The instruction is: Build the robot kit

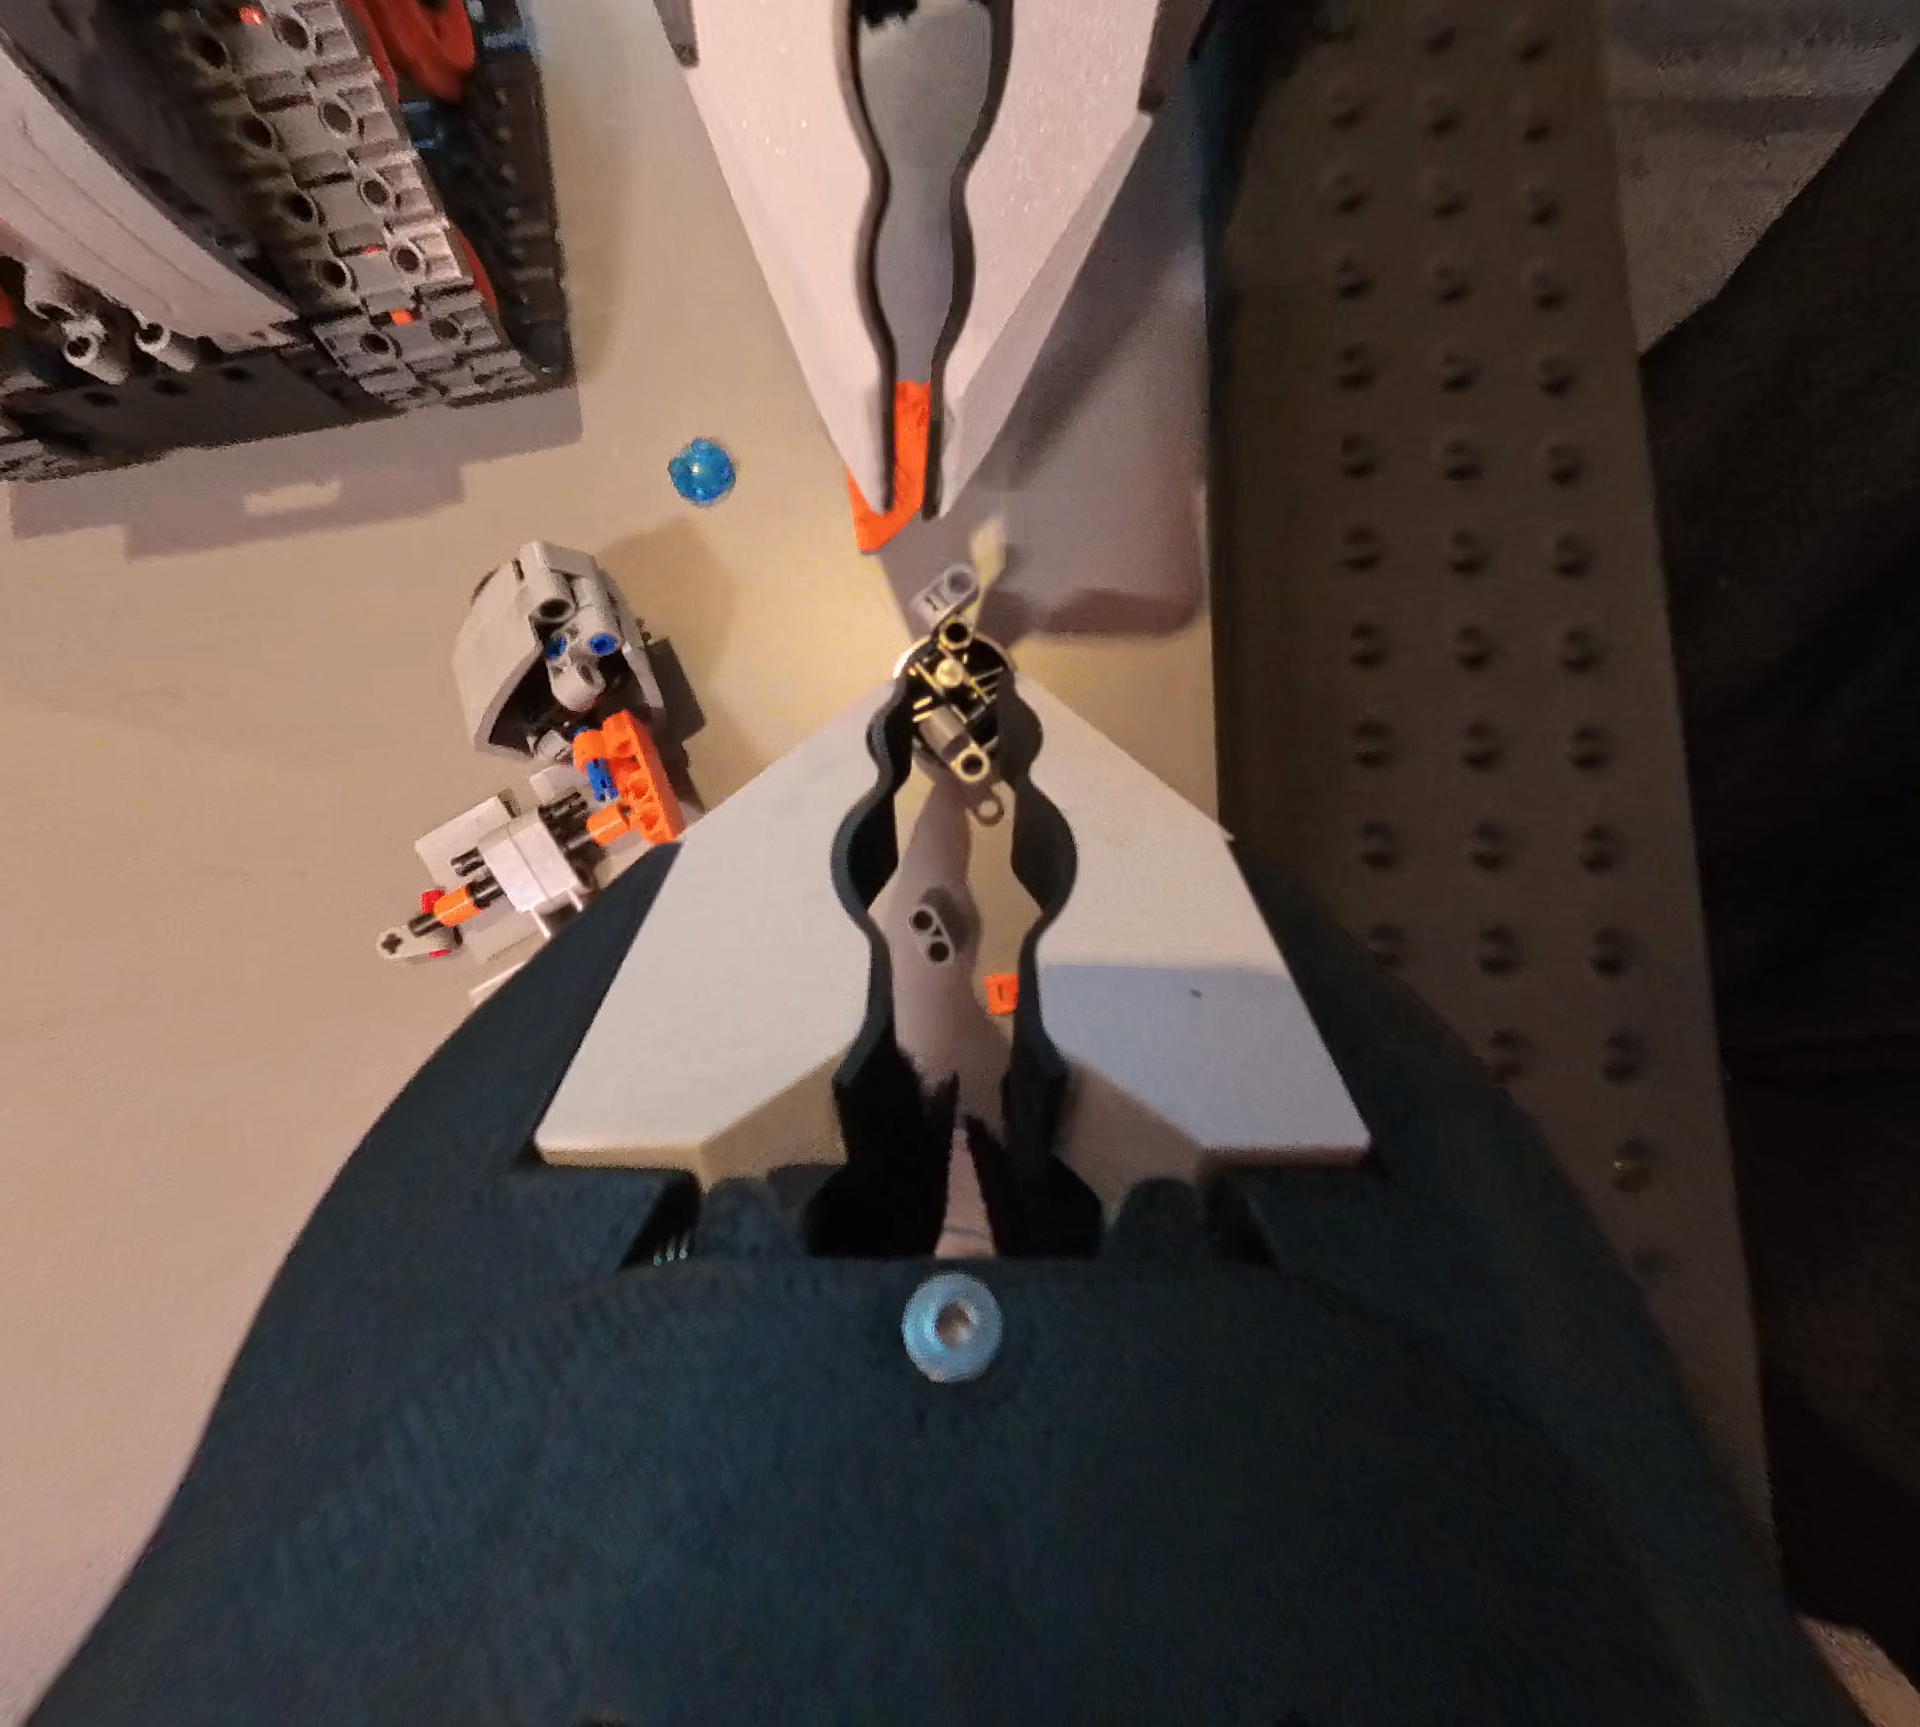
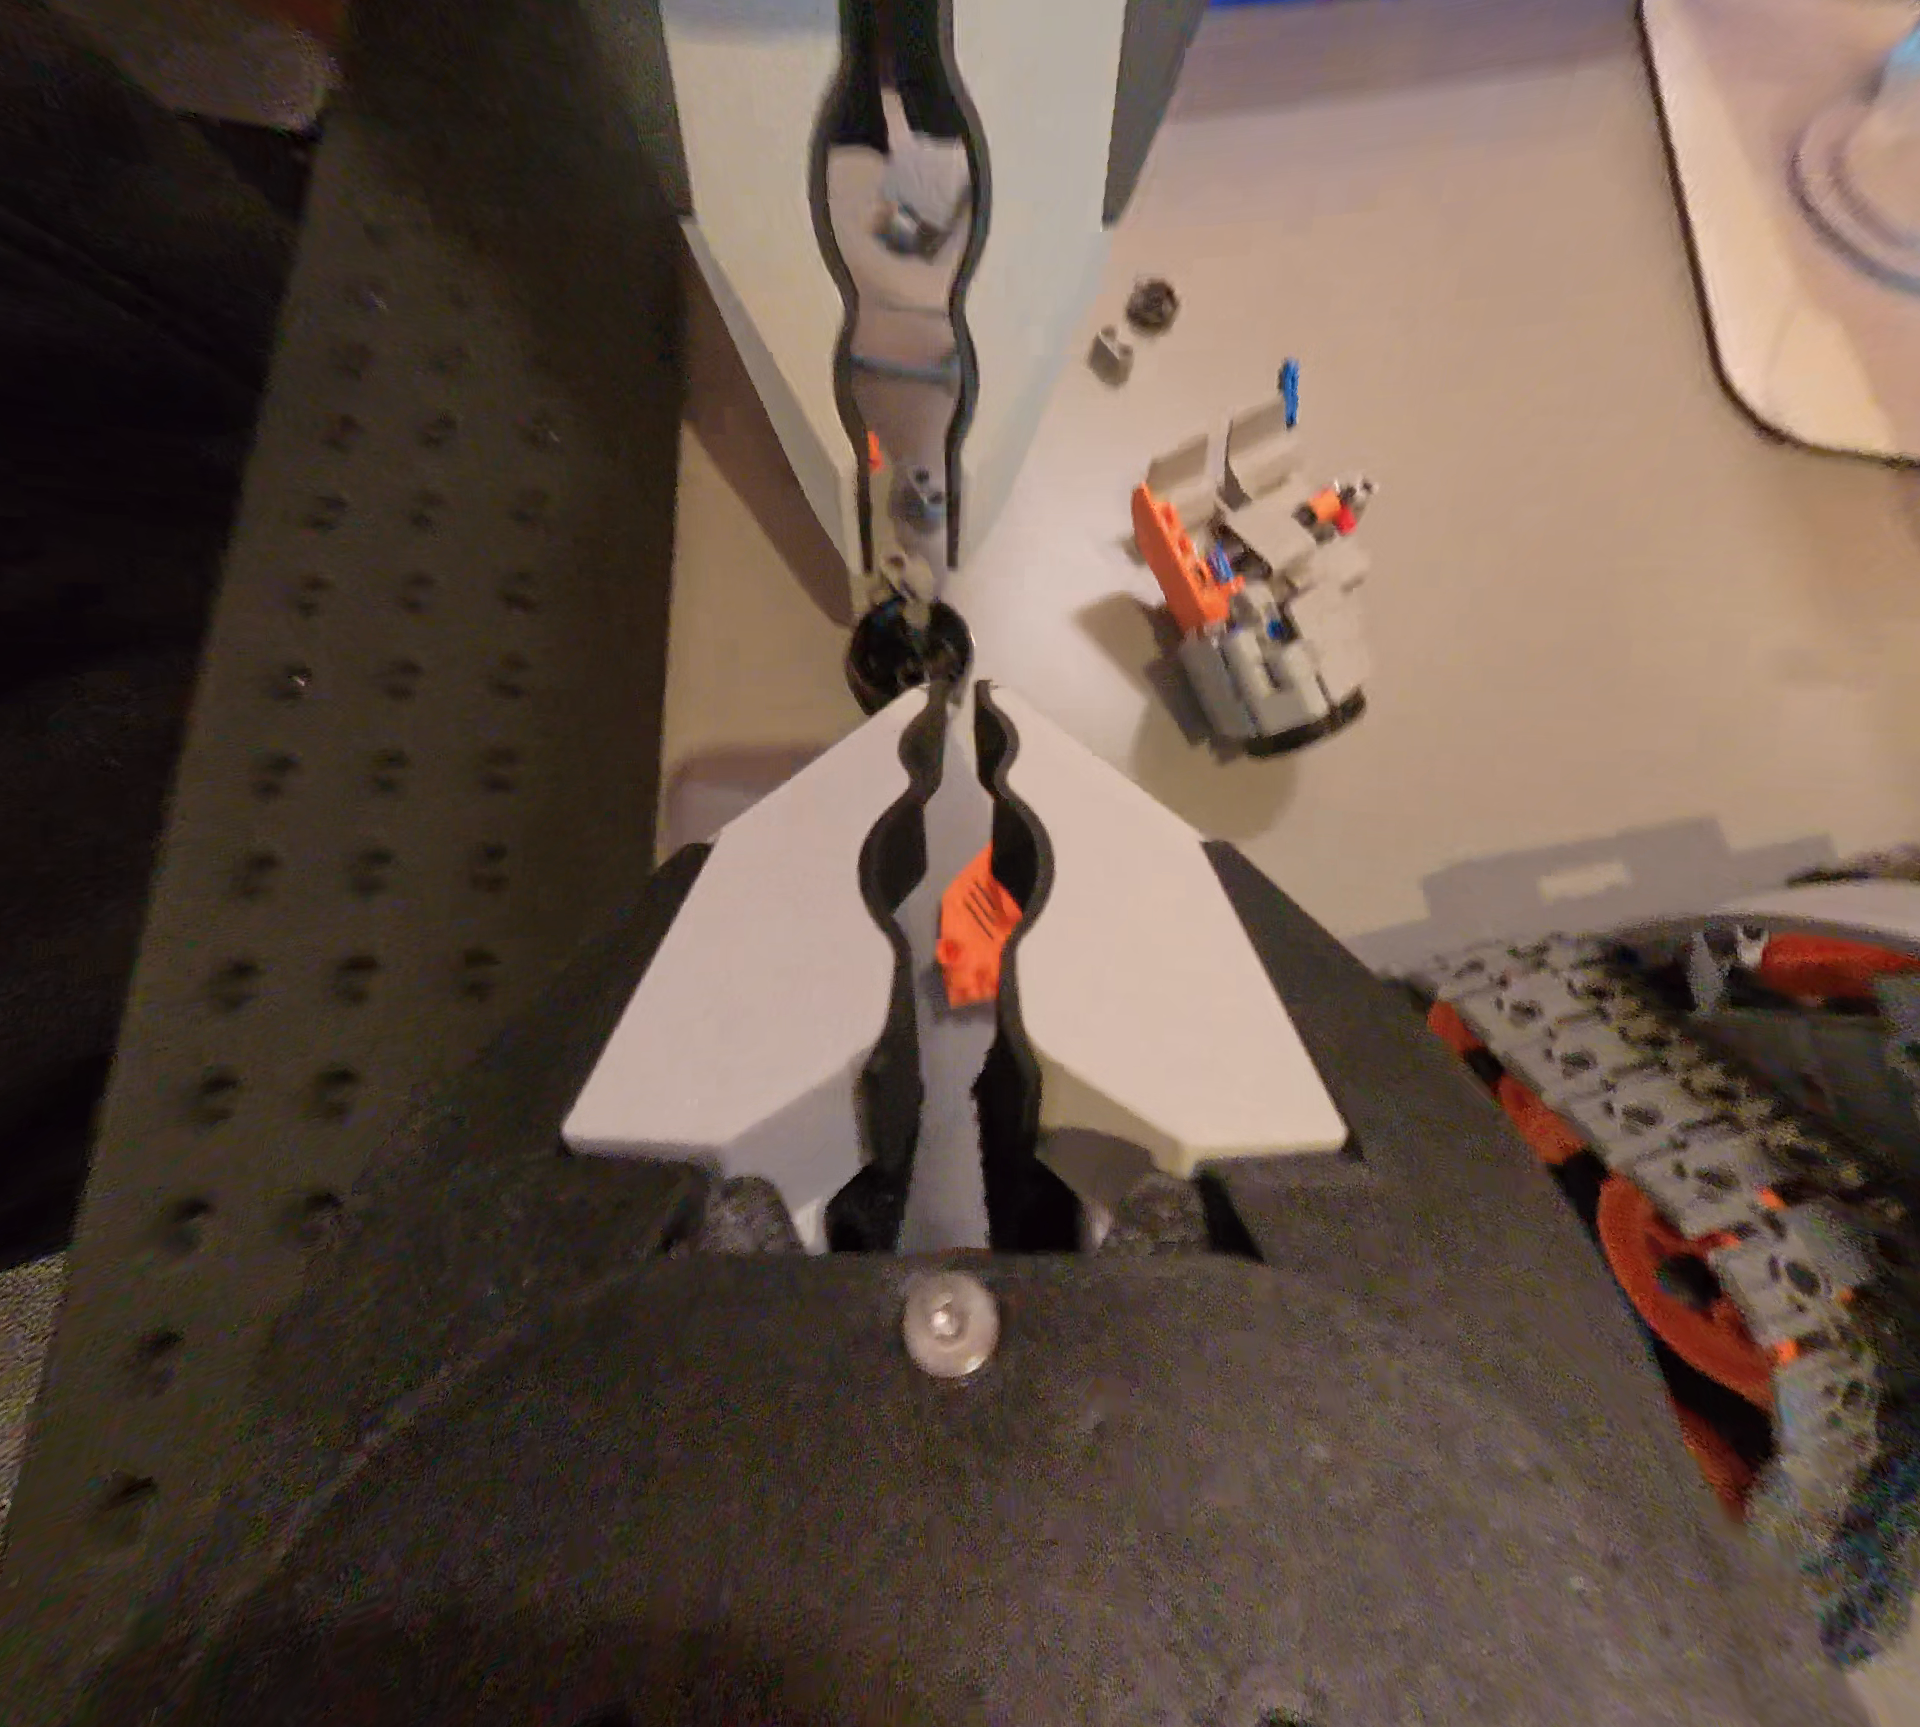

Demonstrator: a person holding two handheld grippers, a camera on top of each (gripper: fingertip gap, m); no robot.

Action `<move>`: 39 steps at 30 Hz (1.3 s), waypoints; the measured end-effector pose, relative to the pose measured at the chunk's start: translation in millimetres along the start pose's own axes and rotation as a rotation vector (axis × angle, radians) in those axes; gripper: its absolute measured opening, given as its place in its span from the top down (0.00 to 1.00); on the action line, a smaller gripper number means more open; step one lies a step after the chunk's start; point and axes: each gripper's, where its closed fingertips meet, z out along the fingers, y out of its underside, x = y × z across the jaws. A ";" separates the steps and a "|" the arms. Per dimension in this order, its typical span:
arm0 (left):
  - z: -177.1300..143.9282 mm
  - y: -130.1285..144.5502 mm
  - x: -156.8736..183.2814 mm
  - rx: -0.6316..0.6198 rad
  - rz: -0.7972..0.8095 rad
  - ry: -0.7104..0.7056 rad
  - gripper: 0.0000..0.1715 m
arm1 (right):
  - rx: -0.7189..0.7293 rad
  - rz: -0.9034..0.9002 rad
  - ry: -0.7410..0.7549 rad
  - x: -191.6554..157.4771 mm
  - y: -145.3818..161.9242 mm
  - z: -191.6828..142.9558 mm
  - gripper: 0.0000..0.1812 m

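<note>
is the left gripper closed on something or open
Shut: the left gripper pinches a small black and tan brick assembly at its fingers' tips.

Hobby tabletop (image 1: 260, 742): loose toy-brick assemblies (image 1: 566, 742), tracked model (image 1: 343, 150).

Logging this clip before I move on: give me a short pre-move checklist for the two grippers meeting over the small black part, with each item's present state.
1. Left gripper closed on the small black part: ok, its tips pinch the part.
2. Right gripper closed: ok, tips nearly together at the part.
3. Right gripper actually clamps the part: cannot tell, the contact is blurred.
4. Grippers aligned tip to tip: ok, they face each other across the part.
5. Grey and orange brick assembly clear of both grippers: ok, it lies apart on the table.
6. Black perforated board clear of the grippers: cannot tell, it runs close alongside both.
</note>
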 end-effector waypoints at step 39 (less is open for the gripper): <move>23.1 11.3 1.5 0.050 -0.012 -0.008 0.93 | -0.306 -0.116 -0.118 -8.4 0.8 26.4 1.00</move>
